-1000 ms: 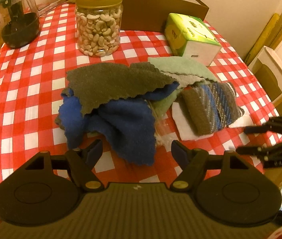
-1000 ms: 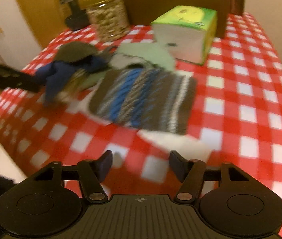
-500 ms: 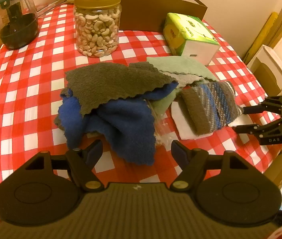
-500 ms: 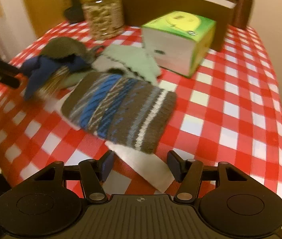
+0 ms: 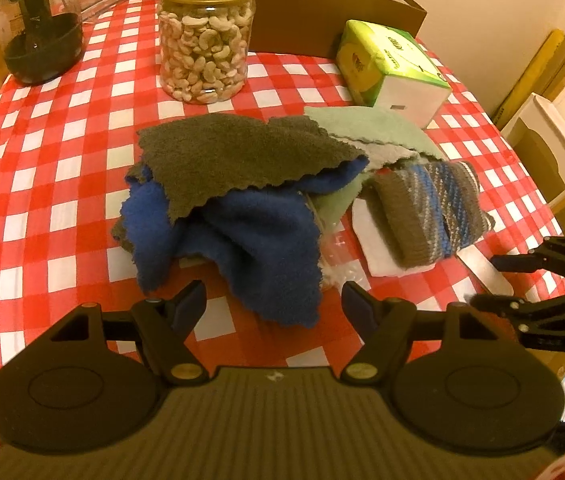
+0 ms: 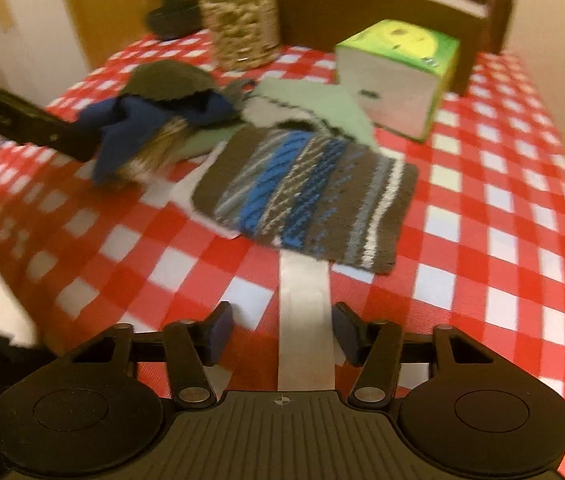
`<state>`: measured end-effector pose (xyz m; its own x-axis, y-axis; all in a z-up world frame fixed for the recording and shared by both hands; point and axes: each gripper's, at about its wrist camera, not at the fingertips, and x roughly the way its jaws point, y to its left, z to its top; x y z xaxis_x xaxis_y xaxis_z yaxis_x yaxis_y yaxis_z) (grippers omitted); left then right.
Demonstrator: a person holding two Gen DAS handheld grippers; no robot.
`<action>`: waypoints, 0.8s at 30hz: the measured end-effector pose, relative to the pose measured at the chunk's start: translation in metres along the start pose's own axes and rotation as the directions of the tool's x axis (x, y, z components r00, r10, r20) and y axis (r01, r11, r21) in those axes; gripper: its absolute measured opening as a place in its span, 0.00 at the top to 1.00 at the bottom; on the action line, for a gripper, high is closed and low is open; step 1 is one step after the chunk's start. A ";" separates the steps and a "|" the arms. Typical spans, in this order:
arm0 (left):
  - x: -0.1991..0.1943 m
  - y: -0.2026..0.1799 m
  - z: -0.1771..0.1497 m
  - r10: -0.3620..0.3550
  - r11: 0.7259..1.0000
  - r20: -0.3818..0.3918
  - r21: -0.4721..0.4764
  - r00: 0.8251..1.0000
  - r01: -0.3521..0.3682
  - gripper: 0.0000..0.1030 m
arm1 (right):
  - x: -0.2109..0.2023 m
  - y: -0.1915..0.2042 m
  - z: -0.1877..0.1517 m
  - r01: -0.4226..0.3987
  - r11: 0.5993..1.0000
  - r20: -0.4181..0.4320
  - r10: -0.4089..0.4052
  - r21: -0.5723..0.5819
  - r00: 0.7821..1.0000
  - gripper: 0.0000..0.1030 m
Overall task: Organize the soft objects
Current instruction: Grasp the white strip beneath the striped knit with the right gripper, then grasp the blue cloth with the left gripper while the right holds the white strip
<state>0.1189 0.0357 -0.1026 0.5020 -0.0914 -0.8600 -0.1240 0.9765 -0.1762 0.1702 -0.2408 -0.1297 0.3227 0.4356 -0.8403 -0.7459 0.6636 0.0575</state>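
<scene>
A pile of soft cloths lies on the red checked table: a dark grey cloth on top of a blue fleece, a pale green cloth, and a striped brown-blue knit piece on white cloth. My left gripper is open, just short of the blue fleece's near edge. My right gripper is open and straddles a white strip that runs out from under the striped knit. It also shows in the left wrist view at the table's right edge.
A jar of cashews, a dark glass pot, a brown cardboard box and a green tissue box stand behind the pile. White furniture stands off the table's right side.
My right gripper has swung round the table's right edge and now sits lower with the white strip between its fingers. The left gripper and cloth pile have stayed put.
</scene>
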 end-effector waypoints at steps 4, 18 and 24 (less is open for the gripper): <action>0.000 -0.002 0.001 -0.013 1.000 0.012 0.016 1.000 0.013 0.32 | -0.001 0.002 -0.002 0.063 0.997 0.027 -0.064 0.051 0.998 0.63; 0.033 -0.002 0.015 0.002 0.999 0.033 0.035 0.999 -0.003 0.46 | -0.008 -0.003 -0.006 0.077 0.980 0.029 -0.084 0.185 0.996 0.79; 0.029 0.013 0.021 -0.053 0.999 0.015 0.006 0.998 0.053 0.88 | -0.011 -0.012 -0.008 0.082 0.970 0.032 -0.092 0.230 0.995 0.79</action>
<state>0.1495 0.0501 -0.1200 0.5211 -0.1401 -0.8419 -0.0925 0.9714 -0.2189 0.1711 -0.2587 -0.1260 0.4085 0.3923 -0.8242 -0.5629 0.8191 0.1108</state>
